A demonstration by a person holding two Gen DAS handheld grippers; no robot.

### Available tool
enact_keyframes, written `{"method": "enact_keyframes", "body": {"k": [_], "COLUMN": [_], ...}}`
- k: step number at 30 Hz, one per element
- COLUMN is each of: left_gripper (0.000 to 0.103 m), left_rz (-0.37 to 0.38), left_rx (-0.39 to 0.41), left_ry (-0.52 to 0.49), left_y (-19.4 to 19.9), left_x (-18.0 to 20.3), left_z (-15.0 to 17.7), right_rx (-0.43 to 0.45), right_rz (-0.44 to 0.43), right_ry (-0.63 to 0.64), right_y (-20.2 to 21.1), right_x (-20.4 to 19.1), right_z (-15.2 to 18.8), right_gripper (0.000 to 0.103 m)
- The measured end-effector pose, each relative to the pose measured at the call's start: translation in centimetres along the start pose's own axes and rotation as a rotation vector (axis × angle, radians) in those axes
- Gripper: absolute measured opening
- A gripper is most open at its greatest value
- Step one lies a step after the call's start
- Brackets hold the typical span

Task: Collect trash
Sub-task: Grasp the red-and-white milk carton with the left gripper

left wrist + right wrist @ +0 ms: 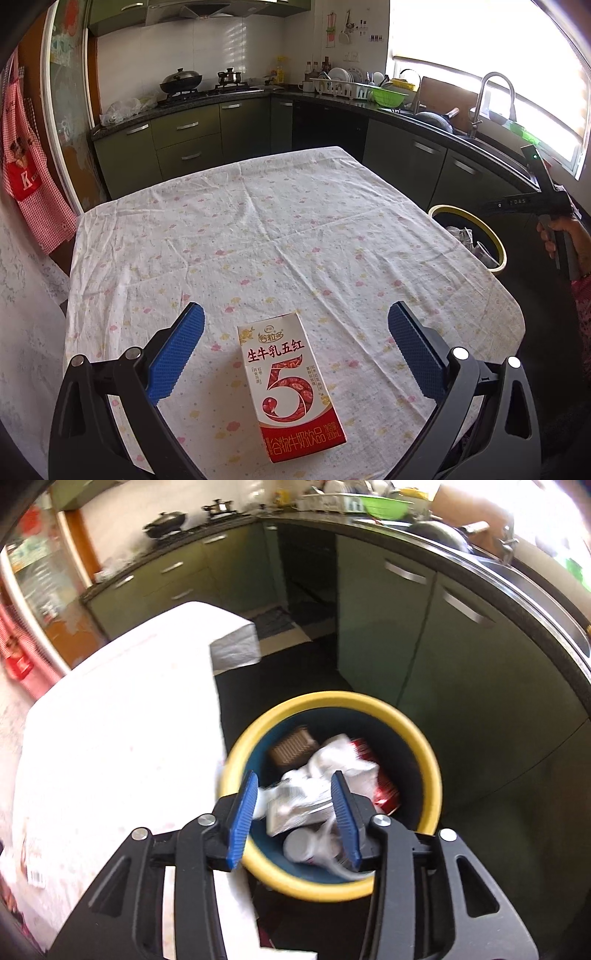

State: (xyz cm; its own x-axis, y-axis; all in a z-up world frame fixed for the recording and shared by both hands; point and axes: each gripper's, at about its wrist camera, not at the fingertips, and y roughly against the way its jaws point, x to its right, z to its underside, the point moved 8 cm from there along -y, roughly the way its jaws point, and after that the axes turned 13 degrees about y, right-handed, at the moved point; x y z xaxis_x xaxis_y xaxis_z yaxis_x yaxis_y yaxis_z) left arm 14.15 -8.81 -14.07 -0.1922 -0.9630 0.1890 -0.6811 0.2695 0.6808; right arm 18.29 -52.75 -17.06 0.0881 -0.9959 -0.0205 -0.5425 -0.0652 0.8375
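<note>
Trash left on the table comes down to one item: a single drink carton [293, 384], white and red with a large 5 on it, lying flat on the floral tablecloth [258, 229] at the lower centre of the left wrist frame. It sits directly ahead of the left gripper [295, 350], between the two blue pads [177, 352], which stand wide apart and touch nothing. Its long axis runs roughly along the line of the fingers, tilted slightly to the left at the far end, so the pads face its long sides. This gripper is plainly the nearer one.

Off the table's right edge, the right gripper [293, 816] hangs over one yellow-rimmed bin [432, 775], pads parted and seemingly empty, though motion blur makes that hard to confirm. Inside lie crumpled white wrappers, a brown packet and something red; the count is unclear. Beyond, at the upper frame, one kitchen counter [236, 98] runs along the wall.
</note>
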Motion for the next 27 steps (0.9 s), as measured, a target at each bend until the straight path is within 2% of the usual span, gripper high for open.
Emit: {"method": "enact_keyframes", "body": {"k": [5,11,16,21,25,27], "left_gripper": [0.098,0.098,0.098,0.098,0.084,0.083], "left_rz": [-0.011,-0.09,-0.153,-0.196,-0.21,-0.216], "left_rx": [-0.041,-0.111,-0.198,-0.237,-0.266,-0.28], "left_ry": [0.009,0.05,0.128,0.148,0.168,0.179], "left_y": [-0.3,-1.7,-3.2,-3.4,-3.7,-3.7], "left_x": [-0.1,-1.3,-2.4,-2.3,-2.4,-2.6], "left_z": [1.3,2.7,4.6,6.6,7.7,8.3], "right_rx": [0.007,0.0,0.006,0.017,0.024,0.029], "right_rz": [-0.051,-0.129,-0.161,-0.193,-0.217,-0.226], "right_ry": [0.068,0.093,0.124,0.147,0.162,0.168], "right_y": [1.1,1.4,1.7,1.8,1.9,2.0], "right_x": [-4.0,-7.4,-9.1,-9.9,-10.4,-10.7], "right_z": [1.8,3.4,3.6,3.6,3.5,3.5], "right_gripper": [0.044,0.045,0.047,0.049,0.049,0.049]}}
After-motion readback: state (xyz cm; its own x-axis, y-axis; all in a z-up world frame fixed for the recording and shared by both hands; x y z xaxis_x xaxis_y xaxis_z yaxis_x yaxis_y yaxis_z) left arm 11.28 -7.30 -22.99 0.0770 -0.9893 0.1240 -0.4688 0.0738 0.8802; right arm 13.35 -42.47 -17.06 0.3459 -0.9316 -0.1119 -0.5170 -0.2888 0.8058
